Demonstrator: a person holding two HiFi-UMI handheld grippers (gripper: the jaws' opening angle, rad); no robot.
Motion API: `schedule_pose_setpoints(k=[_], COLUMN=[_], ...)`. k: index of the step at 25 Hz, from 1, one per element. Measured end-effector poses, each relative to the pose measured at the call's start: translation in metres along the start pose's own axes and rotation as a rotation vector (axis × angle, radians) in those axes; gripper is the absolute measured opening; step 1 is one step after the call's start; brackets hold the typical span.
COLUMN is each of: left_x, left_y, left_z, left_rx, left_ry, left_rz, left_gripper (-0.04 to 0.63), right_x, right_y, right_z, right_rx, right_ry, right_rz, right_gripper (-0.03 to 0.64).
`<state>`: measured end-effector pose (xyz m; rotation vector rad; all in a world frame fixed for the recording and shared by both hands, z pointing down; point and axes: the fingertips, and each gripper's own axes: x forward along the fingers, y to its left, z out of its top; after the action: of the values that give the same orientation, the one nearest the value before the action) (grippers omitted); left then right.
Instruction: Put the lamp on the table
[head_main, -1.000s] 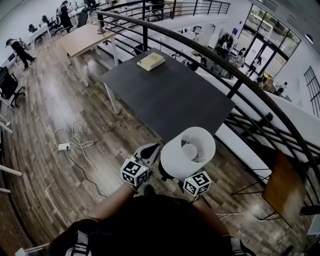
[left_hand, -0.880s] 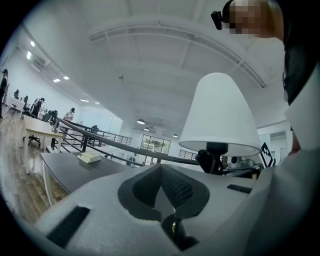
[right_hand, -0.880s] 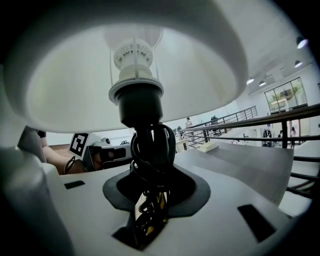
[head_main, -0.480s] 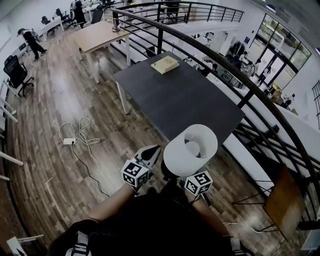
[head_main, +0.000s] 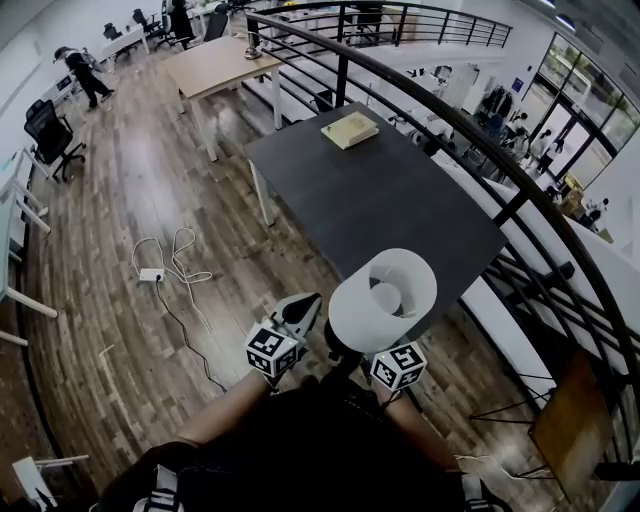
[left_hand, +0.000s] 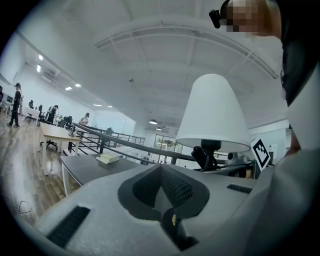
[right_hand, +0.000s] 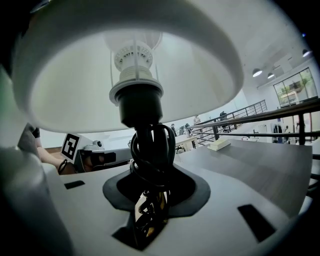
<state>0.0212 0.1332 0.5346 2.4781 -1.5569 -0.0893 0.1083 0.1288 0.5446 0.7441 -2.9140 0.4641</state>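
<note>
1. While the lamp (head_main: 383, 298) is carried, the right gripper (right_hand: 149, 207) is clamped on its dark stem (right_hand: 142, 117), just below the bulb socket. The black cord (right_hand: 162, 150) is coiled round the stem at the jaws. The lamp hangs upright in the air, close in front of the person's body, resting on nothing.
2. The left gripper (left_hand: 167, 200) rides just beside the lamp, jaws together with nothing between them, clear of the shade.
3. Step in hand, as judged: transport toward the dark table (head_main: 400, 200). In the head view its near corner lies just beyond the white shade.
4. Next move, as judged: bring the lamp over a bare part of the tabletop, away from the edge. Lower it upright until the base bears weight, then part the right jaws. Watch that the coiled cord does not catch on the jaws.
5. Hidden or unclear: the lamp base appears in no view. The shade covers the right jaws in the head view. A brass-coloured part low between those jaws is too dark to identify.
6. Farther off, a book (head_main: 350, 129) lies at the table's far end, and a railing (head_main: 520, 190) runs close along the table's right side.
</note>
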Motion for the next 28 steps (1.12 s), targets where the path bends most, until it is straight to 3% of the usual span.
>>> schedule_pose_setpoints(k=[11,18,24,28], left_x=[0.070,0.148,0.218,0.248], left_y=[0.022,0.042,0.034,0.040], left_z=[0.007,0.020,0.028,0.032], left_rx=[-0.023,-0.023,0.024,0.006], left_ry=[0.004,0.002,0.025,0.031], left_rz=[0.021,0.030,-0.016,-0.001], left_gripper=[0.009,0.009,0.009,0.009], right_x=[0.026,0.051,0.054,0.058], right_y=[-0.067,-0.136,-0.191,-0.225], right_z=[0.020,0.047,0.073,0.080], right_rx=[0.007,0.005,-0.011,0.007], right_ry=[0.011,0.012,0.006,0.002], right_rz=[0.016,0.044,0.048,0.041], right_gripper=[0.114,0.114,0.114,0.114])
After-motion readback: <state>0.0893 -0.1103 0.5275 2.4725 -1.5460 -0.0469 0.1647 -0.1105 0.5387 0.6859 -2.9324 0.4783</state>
